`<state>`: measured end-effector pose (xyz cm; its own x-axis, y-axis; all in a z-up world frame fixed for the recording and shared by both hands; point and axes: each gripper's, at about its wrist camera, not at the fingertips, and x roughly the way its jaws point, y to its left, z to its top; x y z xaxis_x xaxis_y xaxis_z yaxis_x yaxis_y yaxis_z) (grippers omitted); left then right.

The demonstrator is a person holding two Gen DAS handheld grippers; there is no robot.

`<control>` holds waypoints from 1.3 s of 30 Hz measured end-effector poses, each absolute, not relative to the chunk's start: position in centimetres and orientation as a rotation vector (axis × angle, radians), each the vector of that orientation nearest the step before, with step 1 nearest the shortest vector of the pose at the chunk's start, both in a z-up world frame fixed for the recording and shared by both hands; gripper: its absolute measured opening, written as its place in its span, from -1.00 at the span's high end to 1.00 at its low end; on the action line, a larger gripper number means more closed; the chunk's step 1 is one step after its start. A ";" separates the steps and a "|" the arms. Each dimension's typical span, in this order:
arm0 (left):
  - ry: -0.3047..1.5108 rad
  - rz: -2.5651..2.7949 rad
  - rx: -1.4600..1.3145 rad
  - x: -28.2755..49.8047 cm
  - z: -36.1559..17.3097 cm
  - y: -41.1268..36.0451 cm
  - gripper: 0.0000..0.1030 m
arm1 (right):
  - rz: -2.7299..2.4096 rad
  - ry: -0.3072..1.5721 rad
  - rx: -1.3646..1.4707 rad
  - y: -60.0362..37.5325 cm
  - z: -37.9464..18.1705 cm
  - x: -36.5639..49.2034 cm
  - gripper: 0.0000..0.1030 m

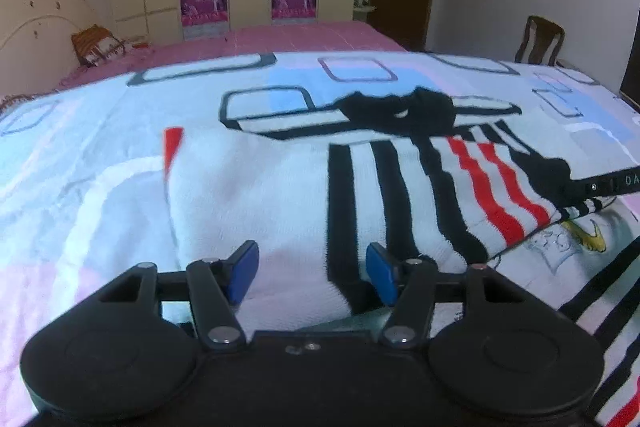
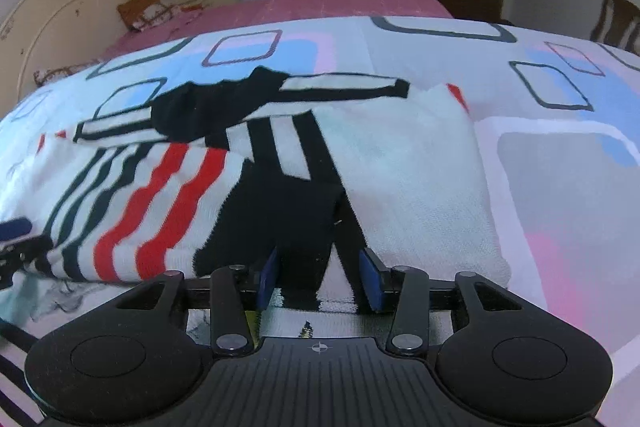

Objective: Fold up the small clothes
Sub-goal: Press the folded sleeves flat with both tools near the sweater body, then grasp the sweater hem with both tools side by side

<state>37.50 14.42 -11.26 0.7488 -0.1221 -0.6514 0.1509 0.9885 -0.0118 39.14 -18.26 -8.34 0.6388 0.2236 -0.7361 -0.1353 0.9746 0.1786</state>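
- While both sets of fingers stand spread at the near hem, the left gripper [image 1: 312, 273] and right gripper [image 2: 320, 279] pinch nothing.
- The shirt [image 1: 280, 187] lies on the bed [image 1: 80, 155], sides seemingly folded in.
- Lengthwise folds likely remain.

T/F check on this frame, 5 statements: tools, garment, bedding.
1. The left tool has its jaws apart. True.
2. The garment is plain blue. False: it is white with black and red stripes.
3. The right tool is clamped on a pillow. False: its jaws stand apart over the garment's near edge; the orange patterned pillow lies far off by the headboard.
4. The garment lies on a sheet printed with rounded squares. True.
5. A chair stands on top of the bed. False: it stands beyond the bed's far right corner.
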 end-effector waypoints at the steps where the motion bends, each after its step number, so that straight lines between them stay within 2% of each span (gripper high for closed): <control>1: 0.714 -0.146 0.039 37.3 -11.4 14.7 -0.29 | 0.215 0.848 0.130 -18.3 -8.4 39.2 0.16; 3: 0.717 -0.158 0.051 37.0 -12.0 14.9 -0.30 | 0.221 0.890 0.163 -18.2 -9.2 39.9 0.16; 5: 0.712 -0.160 0.074 36.9 -12.1 14.8 -0.30 | 0.249 0.887 0.135 -17.7 -9.2 40.2 0.46; 7: 0.717 -0.157 0.069 37.1 -12.0 14.8 -0.31 | 0.280 0.902 0.114 -17.3 -8.7 40.1 0.85; 15: 0.722 -0.152 0.084 37.0 -11.9 15.2 -0.34 | 0.302 0.899 0.154 -18.0 -9.1 39.5 0.86; 17: 0.731 -0.142 0.102 36.4 -11.3 14.9 -0.42 | 0.290 0.906 0.210 -19.1 -8.5 39.3 0.85; 18: 0.728 -0.131 0.111 35.8 -10.9 14.7 -0.48 | 0.270 0.893 0.218 -19.6 -7.8 38.6 0.72; 19: 0.719 -0.110 0.124 34.8 -10.5 14.5 -0.78 | 0.252 0.869 0.210 -20.2 -7.2 37.5 0.15; 20: 0.713 -0.090 0.134 33.8 -10.3 14.3 -0.98 | 0.250 0.835 0.204 -20.7 -6.4 36.1 -0.16; 21: 0.702 -0.076 0.142 32.6 -10.1 14.1 -0.98 | 0.266 0.794 0.210 -21.5 -5.8 34.2 -0.29; 30: 0.721 -0.036 0.133 22.9 -10.0 12.4 -0.97 | 0.271 0.810 0.237 -26.5 -4.9 23.4 -0.29; 39: 0.697 -0.015 0.106 16.7 -8.8 11.8 -0.91 | 0.308 0.800 0.257 -27.5 -4.5 16.5 -0.29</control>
